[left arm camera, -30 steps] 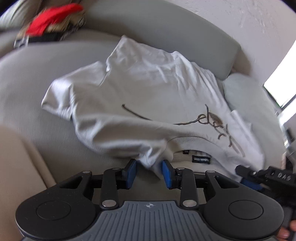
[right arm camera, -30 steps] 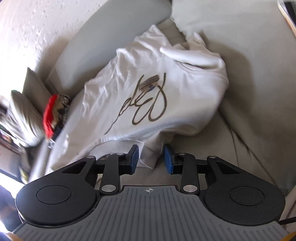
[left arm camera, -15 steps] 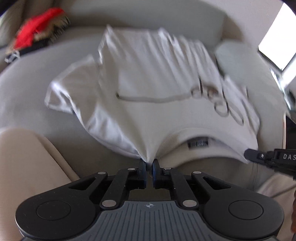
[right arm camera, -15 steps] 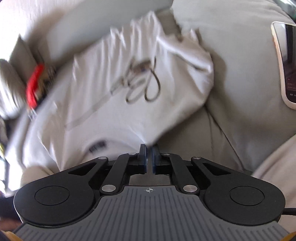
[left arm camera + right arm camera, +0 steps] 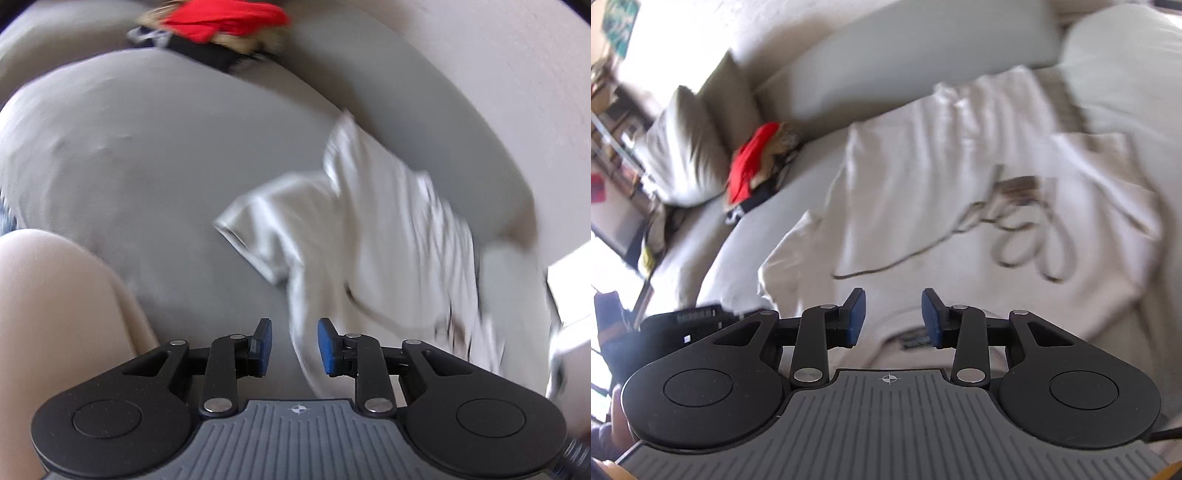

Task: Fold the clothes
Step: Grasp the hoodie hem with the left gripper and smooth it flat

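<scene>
White cotton T-shirt (image 5: 960, 206) lies spread print-up on the grey sofa seat (image 5: 155, 177), its collar at the seat's front edge, seemingly laid flat for folding. Left hand-held gripper (image 5: 294, 345) and right hand-held gripper (image 5: 893, 318) both gape, gripping nothing.

The script print on the white shirt (image 5: 1015, 218) is too blurred to read.
</scene>
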The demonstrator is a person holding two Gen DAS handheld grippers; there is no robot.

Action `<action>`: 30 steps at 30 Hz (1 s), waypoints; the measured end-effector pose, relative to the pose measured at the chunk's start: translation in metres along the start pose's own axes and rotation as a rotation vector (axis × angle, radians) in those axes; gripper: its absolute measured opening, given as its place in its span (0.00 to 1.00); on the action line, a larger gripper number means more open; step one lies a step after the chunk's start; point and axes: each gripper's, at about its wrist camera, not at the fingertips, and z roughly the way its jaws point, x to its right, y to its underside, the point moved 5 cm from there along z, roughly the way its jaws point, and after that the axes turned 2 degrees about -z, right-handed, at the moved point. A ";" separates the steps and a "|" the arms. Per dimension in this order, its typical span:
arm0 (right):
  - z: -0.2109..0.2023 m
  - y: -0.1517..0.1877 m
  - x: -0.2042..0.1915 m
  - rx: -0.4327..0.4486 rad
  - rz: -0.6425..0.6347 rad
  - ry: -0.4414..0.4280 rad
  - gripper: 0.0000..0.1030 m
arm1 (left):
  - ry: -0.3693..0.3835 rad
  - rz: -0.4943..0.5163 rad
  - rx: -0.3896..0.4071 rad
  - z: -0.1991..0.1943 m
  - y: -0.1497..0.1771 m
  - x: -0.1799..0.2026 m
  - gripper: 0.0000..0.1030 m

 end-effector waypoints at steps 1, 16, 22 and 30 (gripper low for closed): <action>0.011 -0.002 -0.004 -0.011 -0.006 -0.012 0.39 | 0.017 -0.034 0.004 0.004 -0.005 -0.004 0.23; 0.072 0.018 0.007 -0.121 0.047 0.028 0.29 | 0.269 -0.375 0.052 0.060 -0.050 -0.020 0.35; 0.074 0.018 0.006 -0.127 0.029 0.037 0.29 | 0.243 -0.583 0.166 0.058 -0.080 -0.064 0.17; 0.074 0.016 0.009 -0.130 0.035 0.024 0.29 | 0.171 0.283 0.501 -0.033 -0.074 0.037 0.00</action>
